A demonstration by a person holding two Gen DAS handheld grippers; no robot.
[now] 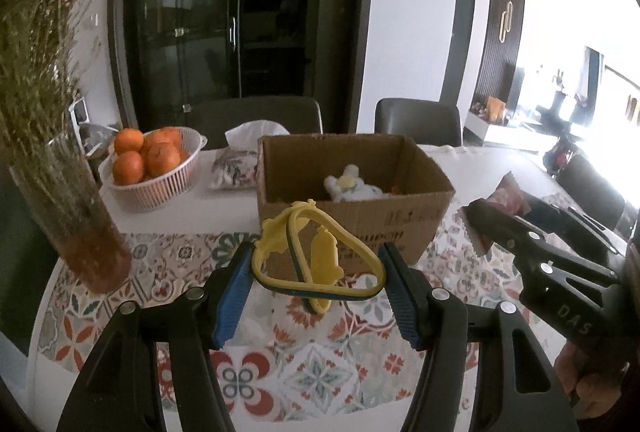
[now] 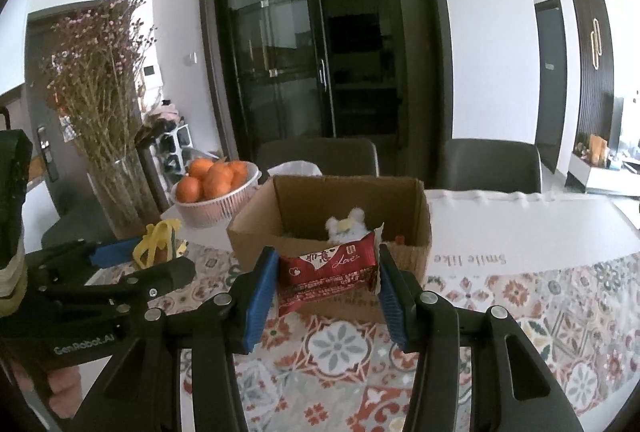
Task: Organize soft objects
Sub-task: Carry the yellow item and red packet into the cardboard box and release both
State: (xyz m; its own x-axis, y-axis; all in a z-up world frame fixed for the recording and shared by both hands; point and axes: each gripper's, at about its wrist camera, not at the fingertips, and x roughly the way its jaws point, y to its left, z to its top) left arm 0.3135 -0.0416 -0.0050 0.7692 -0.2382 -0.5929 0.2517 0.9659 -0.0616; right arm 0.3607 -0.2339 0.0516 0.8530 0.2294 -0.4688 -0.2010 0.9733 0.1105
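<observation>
Left wrist view shows the left gripper (image 1: 318,272), jaws about half open, pinching a yellow loop toy (image 1: 308,256) across its rim just short of the cardboard box (image 1: 404,228); it looks light and springy, so it may flex or pop loose. Right gripper (image 2: 326,282) clamps a red snack packet (image 2: 328,272) by its sides near the box: light, crinkly, probably slippery, best held mid-body.

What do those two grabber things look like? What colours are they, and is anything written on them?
Each gripper is a black plastic frame with triangle-shaped holes and round silver bolts. The left gripper and right gripper both have two fingers lined with ribbed blue pads. White lettering on the left one's side reads "GenRobot.AI"; the right one's side shows "DAS".
</observation>
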